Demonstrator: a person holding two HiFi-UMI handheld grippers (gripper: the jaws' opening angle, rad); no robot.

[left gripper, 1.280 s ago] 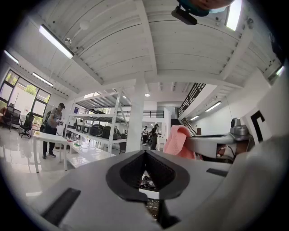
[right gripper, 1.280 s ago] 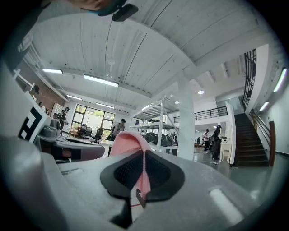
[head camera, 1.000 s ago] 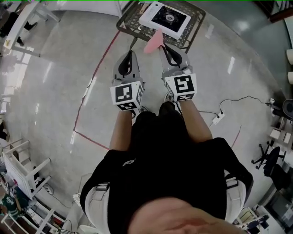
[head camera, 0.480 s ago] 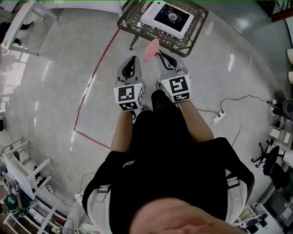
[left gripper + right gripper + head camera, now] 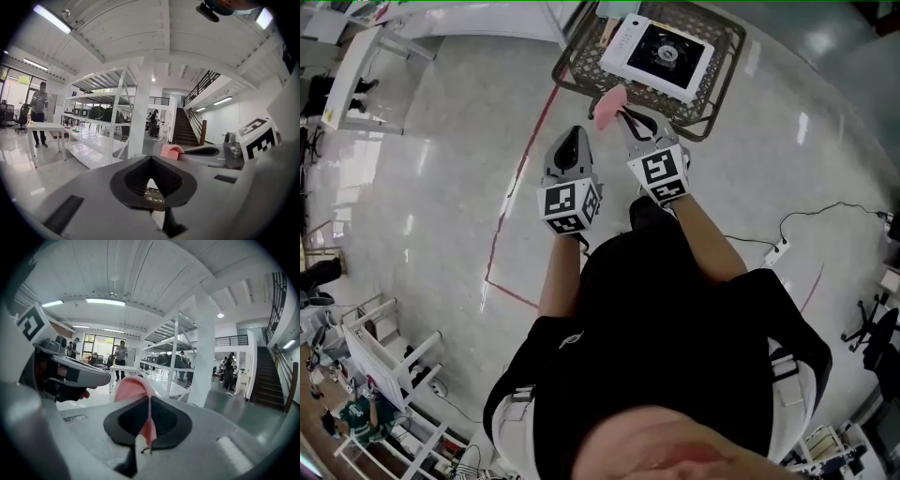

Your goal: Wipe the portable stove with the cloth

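R gripper (image 5: pixel 624 114): fingers clamped on pink cloth (image 5: pixel 607 105), cloth pokes out past tips, at near edge of lattice tabletop (image 5: pixel 719 92), close to portable stove (image 5: pixel 661 54) but not touching. Stove white w/ dark centre, sits on tabletop. L gripper (image 5: pixel 573 139): fingers together, empty, just beside R, over floor (image 5: pixel 441 187).
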